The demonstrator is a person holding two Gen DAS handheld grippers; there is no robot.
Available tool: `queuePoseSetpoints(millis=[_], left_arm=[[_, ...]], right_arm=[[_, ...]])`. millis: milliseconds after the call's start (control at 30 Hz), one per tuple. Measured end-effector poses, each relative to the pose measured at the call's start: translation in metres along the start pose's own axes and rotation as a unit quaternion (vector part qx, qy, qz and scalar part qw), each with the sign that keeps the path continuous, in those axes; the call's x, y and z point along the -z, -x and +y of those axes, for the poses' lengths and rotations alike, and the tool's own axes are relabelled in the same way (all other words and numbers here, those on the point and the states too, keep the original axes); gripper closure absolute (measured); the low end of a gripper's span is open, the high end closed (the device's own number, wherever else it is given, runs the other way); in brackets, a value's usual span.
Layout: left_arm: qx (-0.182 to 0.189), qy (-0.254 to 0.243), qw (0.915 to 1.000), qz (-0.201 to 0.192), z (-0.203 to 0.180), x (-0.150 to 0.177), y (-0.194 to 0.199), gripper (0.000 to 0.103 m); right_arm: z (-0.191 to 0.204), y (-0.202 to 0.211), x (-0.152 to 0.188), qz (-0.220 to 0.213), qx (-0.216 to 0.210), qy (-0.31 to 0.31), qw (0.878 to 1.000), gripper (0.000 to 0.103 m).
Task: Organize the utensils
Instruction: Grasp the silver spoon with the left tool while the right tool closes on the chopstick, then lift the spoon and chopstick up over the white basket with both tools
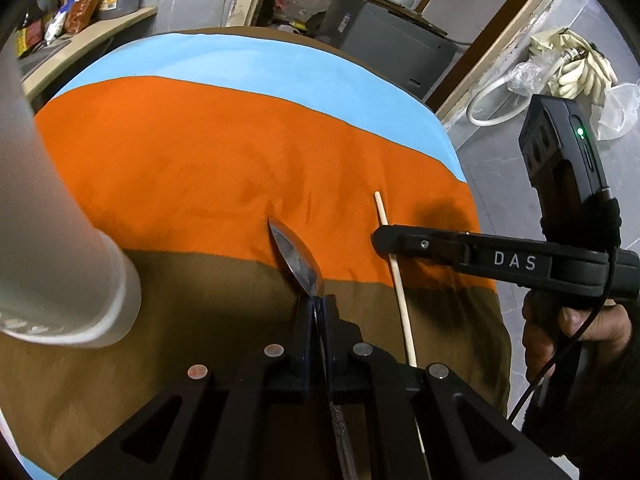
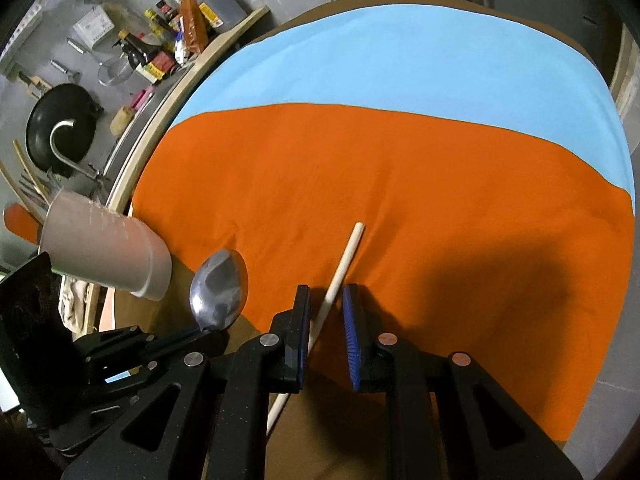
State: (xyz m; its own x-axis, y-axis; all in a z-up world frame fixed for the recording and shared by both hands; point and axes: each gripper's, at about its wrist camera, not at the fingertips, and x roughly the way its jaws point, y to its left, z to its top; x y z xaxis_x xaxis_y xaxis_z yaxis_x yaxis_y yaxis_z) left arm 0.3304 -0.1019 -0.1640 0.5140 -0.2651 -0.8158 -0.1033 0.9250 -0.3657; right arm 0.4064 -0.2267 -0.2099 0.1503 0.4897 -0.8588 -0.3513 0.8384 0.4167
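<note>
The spoon (image 1: 298, 258) is gripped by the closed left claw (image 1: 319, 308) above the desk (image 1: 200, 168), near the cup (image 1: 60, 240). The stick (image 2: 340, 276) lies between the right claw's (image 2: 326, 332) unclosed jaws; gripping is probably needed next.

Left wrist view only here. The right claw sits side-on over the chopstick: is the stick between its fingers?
Observer: Yes, the chopstick runs between the pads of the right claw, which stand apart, unclamped.
Operator: The spoon is edge-on for me.
Observer: The right wrist view shows the whole bowl of the spoon, its neck pinched in the left claw.
Operator: Anything in the cup?
Observer: Sticks and something orange seem to poke from the cup.
</note>
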Motion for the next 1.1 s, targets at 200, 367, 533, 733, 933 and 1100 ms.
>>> queuePoseSetpoints(millis=[200, 367, 533, 733, 933, 1100], left_arm=[[0.002, 0.005, 1.0, 0.003, 0.006, 0.011, 0.008, 0.097], [0.007, 0.008, 0.9998, 0.013, 0.01, 0.009, 0.006, 0.097], [0.004, -0.013, 0.9988, 0.047, 0.006, 0.002, -0.002, 0.096], [0.021, -0.023, 0.9979, 0.056, 0.004, 0.004, 0.003, 0.099], [0.064, -0.05, 0.9959, 0.04, -0.005, 0.018, 0.033, 0.1], [0.09, -0.084, 0.9923, -0.006, -0.012, 0.028, 0.074, 0.1]], right_arm=[[0.006, -0.001, 0.002, 0.014, 0.016, 0.013, 1.0, 0.087], [0.004, 0.0, -0.003, 0.021, 0.025, 0.001, 0.999, 0.087], [-0.009, 0.003, 0.004, 0.002, 0.014, -0.046, 0.999, 0.096], [-0.014, 0.029, 0.044, -0.069, -0.035, -0.118, 0.99, 0.099], [0.004, 0.076, 0.098, -0.162, -0.039, -0.126, 0.978, 0.099], [0.02, 0.123, 0.137, -0.253, -0.015, -0.126, 0.959, 0.099]])
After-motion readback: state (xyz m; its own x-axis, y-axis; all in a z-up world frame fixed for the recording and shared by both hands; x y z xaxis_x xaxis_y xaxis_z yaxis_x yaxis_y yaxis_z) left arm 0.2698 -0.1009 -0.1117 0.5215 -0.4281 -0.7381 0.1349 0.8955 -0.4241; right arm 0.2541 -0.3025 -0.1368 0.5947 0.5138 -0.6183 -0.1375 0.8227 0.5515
